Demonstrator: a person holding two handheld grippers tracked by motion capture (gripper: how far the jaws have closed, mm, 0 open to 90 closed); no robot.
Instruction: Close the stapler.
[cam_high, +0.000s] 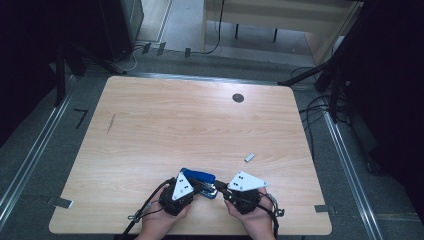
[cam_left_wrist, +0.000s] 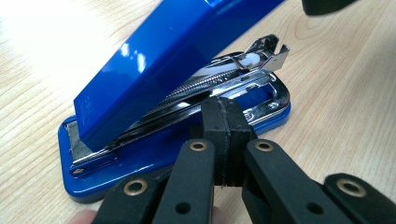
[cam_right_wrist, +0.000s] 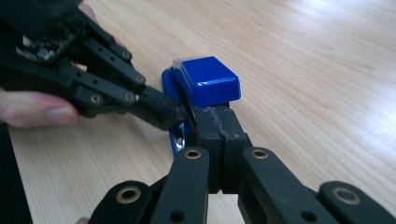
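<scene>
At the near edge of the tabletop (cam_high: 150, 125), around six o'clock, the two grippers meet over a blue stapler (cam_left_wrist: 154, 79). The left gripper (cam_left_wrist: 228, 135) has its jaws pressed together with no gap between the pads, their tips resting against the chrome magazine rail along the stapler's side; whether they pinch a thin edge of it I cannot tell. My guess is that they steady the base so it will not slide. The right gripper (cam_right_wrist: 217, 140) comes in from the three o'clock side, its jaws likewise closed tight, tips touching the stapler's front end just beneath the blue cap. It looks placed to work on the metal part there while the other gripper braces.

The stapler sits flat on its blue base plate, its glossy top arm swung upward at a steep tilt so the magazine lies exposed. The spring and pusher show inside the channel, and the silver nose juts out at the far end.

Well apart, toward two o'clock, a small silver piece (cam_high: 249, 157) lies on the wood, perhaps a strip of staples. A dark round grommet (cam_high: 238, 98) sits near the far edge.
</scene>
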